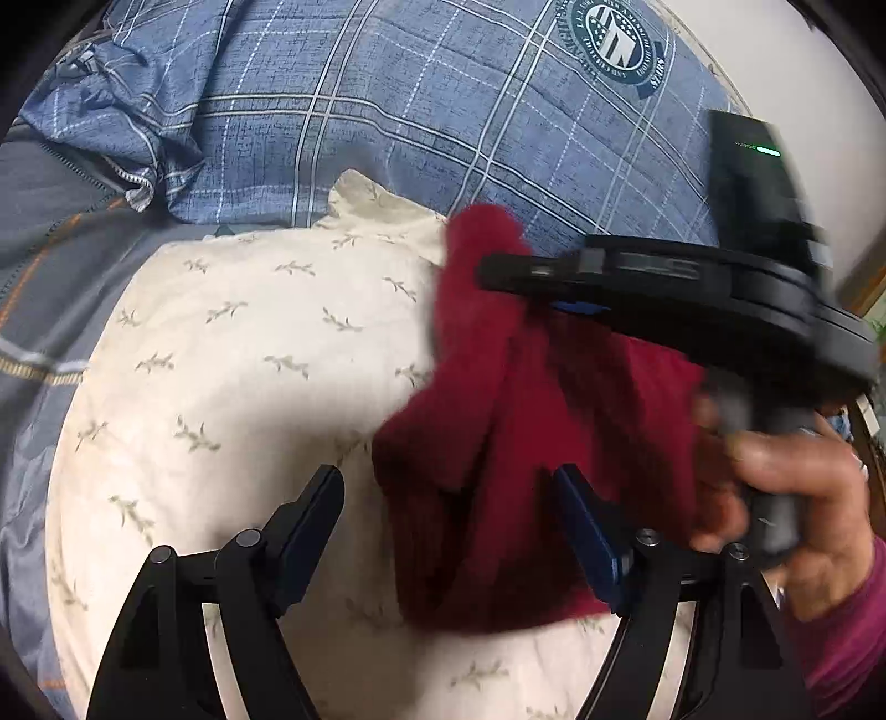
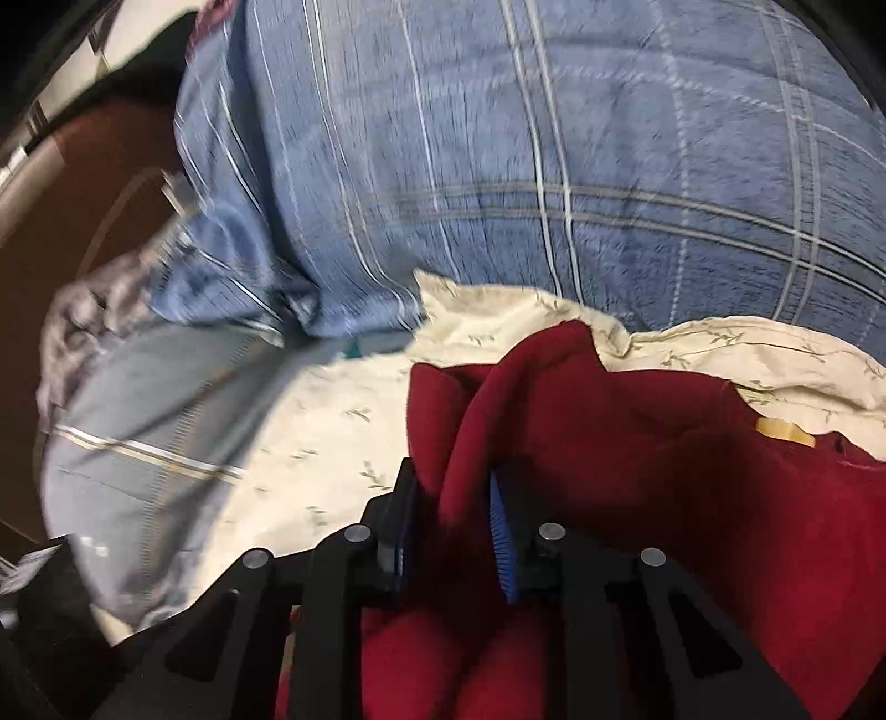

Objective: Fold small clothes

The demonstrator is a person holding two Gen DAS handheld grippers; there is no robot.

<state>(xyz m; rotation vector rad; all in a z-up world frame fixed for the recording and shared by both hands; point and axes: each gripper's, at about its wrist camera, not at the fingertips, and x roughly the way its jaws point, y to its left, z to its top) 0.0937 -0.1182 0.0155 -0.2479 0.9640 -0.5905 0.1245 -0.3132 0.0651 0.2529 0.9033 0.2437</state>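
Observation:
A dark red knit garment hangs and lies over a cream leaf-print cloth. In the left wrist view my left gripper is open, its jaws wide apart, with the garment's lower part between them but not pinched. My right gripper reaches in from the right, held by a hand, and lifts a fold of the garment. In the right wrist view my right gripper is shut on a fold of the red garment, which spreads to the right with a tan label.
A blue plaid duvet with a round emblem lies behind the cream cloth. A grey striped sheet is at the left. In the right wrist view a brown floor shows beyond the bed's left edge.

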